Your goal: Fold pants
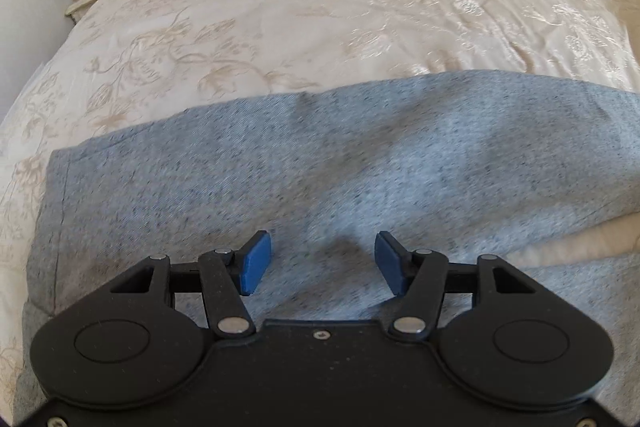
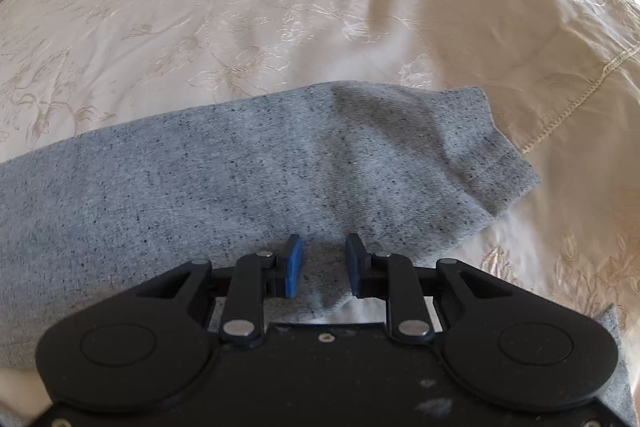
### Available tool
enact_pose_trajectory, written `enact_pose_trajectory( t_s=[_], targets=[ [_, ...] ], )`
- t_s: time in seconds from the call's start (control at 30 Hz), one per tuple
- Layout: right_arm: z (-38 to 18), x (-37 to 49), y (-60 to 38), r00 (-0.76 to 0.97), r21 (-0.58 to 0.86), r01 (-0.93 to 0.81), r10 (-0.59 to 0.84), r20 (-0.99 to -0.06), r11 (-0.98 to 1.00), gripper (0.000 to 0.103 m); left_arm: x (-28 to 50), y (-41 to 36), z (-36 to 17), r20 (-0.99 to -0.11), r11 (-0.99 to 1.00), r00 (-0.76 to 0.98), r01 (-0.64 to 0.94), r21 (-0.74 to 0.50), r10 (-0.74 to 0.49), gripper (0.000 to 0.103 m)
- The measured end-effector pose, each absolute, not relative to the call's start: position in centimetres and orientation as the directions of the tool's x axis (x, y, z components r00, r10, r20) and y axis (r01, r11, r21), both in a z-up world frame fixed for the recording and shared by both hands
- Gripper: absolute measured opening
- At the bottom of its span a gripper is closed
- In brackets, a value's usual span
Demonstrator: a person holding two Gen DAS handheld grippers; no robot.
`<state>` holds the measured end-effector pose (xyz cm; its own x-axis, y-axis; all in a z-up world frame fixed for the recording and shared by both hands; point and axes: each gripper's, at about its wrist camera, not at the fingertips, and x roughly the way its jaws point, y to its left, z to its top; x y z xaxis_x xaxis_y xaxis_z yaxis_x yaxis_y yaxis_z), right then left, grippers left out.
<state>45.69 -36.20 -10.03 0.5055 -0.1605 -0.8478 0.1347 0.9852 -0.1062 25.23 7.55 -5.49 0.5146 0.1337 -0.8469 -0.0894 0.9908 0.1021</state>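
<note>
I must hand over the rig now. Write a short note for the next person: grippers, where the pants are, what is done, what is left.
Left gripper: jaws wide open, empty, above the grey pants.
Right gripper: jaws partly open, nothing between the pads, over the pants' near edge, close to their right end.
Pants: lying long and flat across the cream bedspread.
Done: the pants look already laid double lengthwise, though the layers cannot be told for sure.
Left: grasp one end, fold it over the other, smooth flat.
</note>
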Motion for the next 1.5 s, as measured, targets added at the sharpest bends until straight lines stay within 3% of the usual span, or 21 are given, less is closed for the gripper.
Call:
enact_pose_trajectory(
  t_s=[0.17,0.33,0.5,0.53,0.7,0.8,1.03,1.27,1.4,1.5],
  targets=[
    [-9.3,44.7,-35.9,0.507,-0.190,0.148,-0.240,-0.828,0.971,0.026,25.5,10.2,-8.0,-0.829,0.978,0.520,-0.126,0.163,0.206,0.067],
    [-6.0,41.2,-34.2,0.556,-0.087,0.151,-0.157,-0.816,0.985,0.026,26.5,12.0,-7.4,-0.821,0.984,0.545,-0.133,0.116,0.170,0.067],
    [-3.6,39.0,-32.4,0.588,-0.022,0.122,-0.091,-0.803,0.992,0.027,28.2,14.5,-6.4,-0.764,0.931,0.532,-0.213,0.297,0.365,0.061],
    [-3.3,38.5,-32.1,0.592,-0.004,0.120,-0.075,-0.802,0.993,0.027,28.2,15.5,-6.2,-0.770,0.931,0.524,-0.219,0.292,0.364,0.057],
    [-1.9,36.9,-31.2,0.600,0.089,0.098,0.012,-0.800,0.991,0.029,25.6,19.6,-4.4,-0.800,0.962,0.540,-0.213,0.171,0.261,0.058],
    [-1.3,35.9,-30.3,0.607,0.117,0.076,0.047,-0.793,0.990,0.029,24.5,20.6,-5.2,-0.816,0.969,0.527,-0.186,0.162,0.237,0.059],
    [-1.6,35.0,-28.2,0.598,0.150,0.032,0.101,-0.795,0.988,0.029,27.1,22.5,-8.5,-0.812,0.957,0.519,-0.243,0.160,0.268,0.065],
    [-2.2,34.6,-28.0,0.582,0.174,0.034,0.122,-0.804,0.984,0.029,30.7,21.8,-8.9,-0.735,0.903,0.532,-0.320,0.285,0.420,0.067],
    [-2.6,34.7,-29.2,0.573,0.199,0.072,0.123,-0.810,0.977,0.029,30.2,19.2,-6.6,-0.731,0.902,0.533,-0.309,0.301,0.427,0.044],
    [-2.5,34.9,-30.1,0.576,0.202,0.101,0.108,-0.810,0.974,0.029,28.1,16.7,-3.7,-0.712,0.938,0.616,-0.283,0.199,0.337,0.050]
  ],
)
